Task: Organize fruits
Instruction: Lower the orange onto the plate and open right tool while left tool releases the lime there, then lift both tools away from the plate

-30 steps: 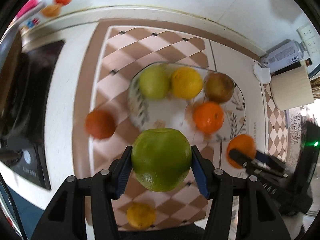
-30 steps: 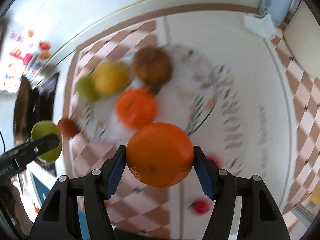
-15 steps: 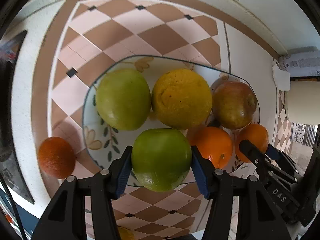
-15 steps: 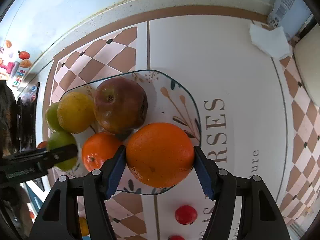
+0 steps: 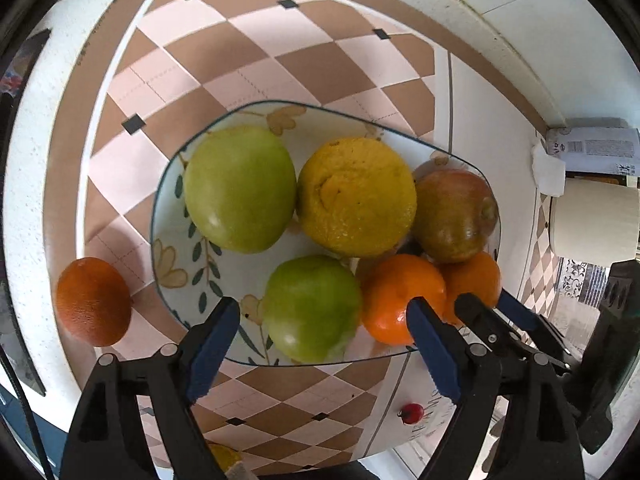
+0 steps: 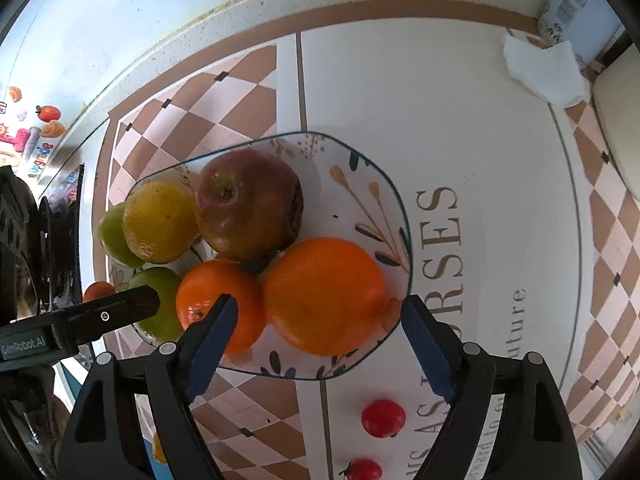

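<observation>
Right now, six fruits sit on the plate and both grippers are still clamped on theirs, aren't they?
Six fruits on the plate is right, but neither gripper is clamped. The left wrist view shows the left gripper opening, its pads clear of the green apple; the right wrist view shows the right gripper opening off the large orange.

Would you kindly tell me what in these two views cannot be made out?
- Yellow fruit, left wrist view: mostly hidden behind the left hand-held gripper.
- Far green apple, right wrist view: largely covered by the yellow citrus.
- Carton label: too small to read.
</observation>
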A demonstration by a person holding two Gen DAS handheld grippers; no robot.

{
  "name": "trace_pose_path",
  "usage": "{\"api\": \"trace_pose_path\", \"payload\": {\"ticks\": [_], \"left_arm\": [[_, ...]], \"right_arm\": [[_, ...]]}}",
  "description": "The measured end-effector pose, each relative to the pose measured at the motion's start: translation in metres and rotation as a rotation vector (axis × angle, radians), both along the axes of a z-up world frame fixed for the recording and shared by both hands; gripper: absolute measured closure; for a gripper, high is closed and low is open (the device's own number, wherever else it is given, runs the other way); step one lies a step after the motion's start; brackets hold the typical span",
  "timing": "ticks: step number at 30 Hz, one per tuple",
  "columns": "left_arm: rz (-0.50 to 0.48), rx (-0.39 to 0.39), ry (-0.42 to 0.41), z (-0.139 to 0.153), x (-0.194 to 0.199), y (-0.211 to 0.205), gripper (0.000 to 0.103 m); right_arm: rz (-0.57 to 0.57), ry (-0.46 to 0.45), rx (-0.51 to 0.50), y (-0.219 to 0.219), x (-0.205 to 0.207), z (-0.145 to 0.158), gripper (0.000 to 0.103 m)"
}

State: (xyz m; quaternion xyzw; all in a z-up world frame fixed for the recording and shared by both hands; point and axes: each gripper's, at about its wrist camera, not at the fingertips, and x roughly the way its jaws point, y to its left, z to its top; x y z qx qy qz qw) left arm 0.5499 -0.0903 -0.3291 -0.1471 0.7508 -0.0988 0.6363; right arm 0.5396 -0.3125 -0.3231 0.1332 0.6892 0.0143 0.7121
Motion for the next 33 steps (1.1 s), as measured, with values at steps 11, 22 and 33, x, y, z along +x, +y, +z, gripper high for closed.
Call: {"api": "trace_pose_path", "payload": {"ticks": [11, 22, 33], "left_arm": [[-0.058, 0.196, -0.179, 0.044, -0.024, 0.007, 0.018], [-0.074, 0.277, -0.367, 0.103, -0.071, 0.008, 0.018], [-0.058, 0.285, -0.497, 0.160, -0.129, 0.016, 0.018]], "right_arm": [[0.016, -0.070, -0.141, 0.012, -0.035, 0.045, 0.011], [0.009, -0.152, -0.160, 0.029, -0.092, 0.092, 0.011], [0.019, -0.270, -0.177, 0.039, -0.141, 0.157, 0.011]]}}
